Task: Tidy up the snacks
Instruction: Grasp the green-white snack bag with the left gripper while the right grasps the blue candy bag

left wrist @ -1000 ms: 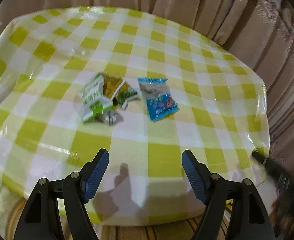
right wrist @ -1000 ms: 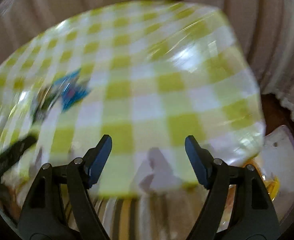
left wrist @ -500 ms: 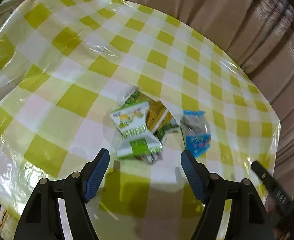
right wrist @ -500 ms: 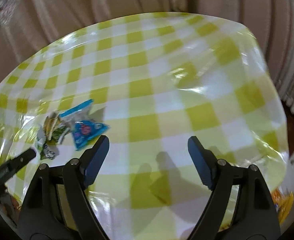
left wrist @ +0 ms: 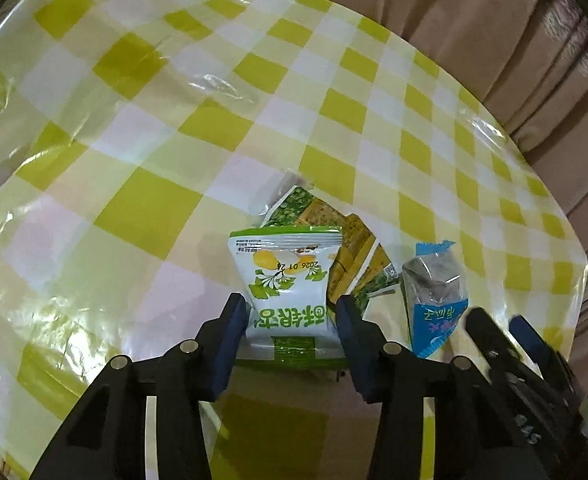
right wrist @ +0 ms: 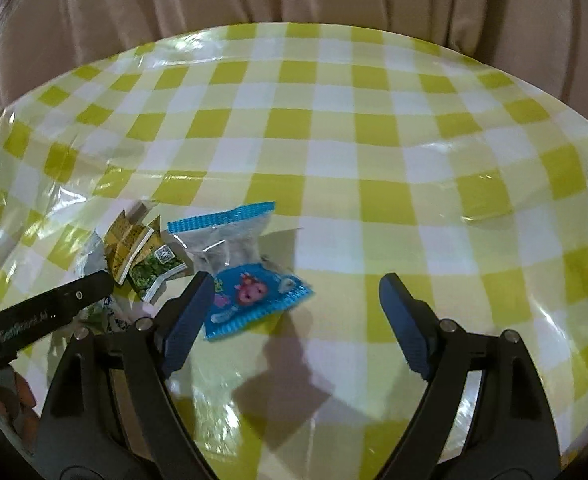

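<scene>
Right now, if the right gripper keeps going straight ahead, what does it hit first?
Probably nothing but tablecloth. The right gripper is open, and the blue packet lies by its left finger, mostly off the centre line, so it might get clipped; depth is unclear.

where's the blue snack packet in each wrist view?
Left wrist: blue snack packet lower right, beside the white-green packet between the left gripper fingers.
Right wrist: lower left of centre, by the right gripper.
Shared landmark: checked tablecloth.
</scene>
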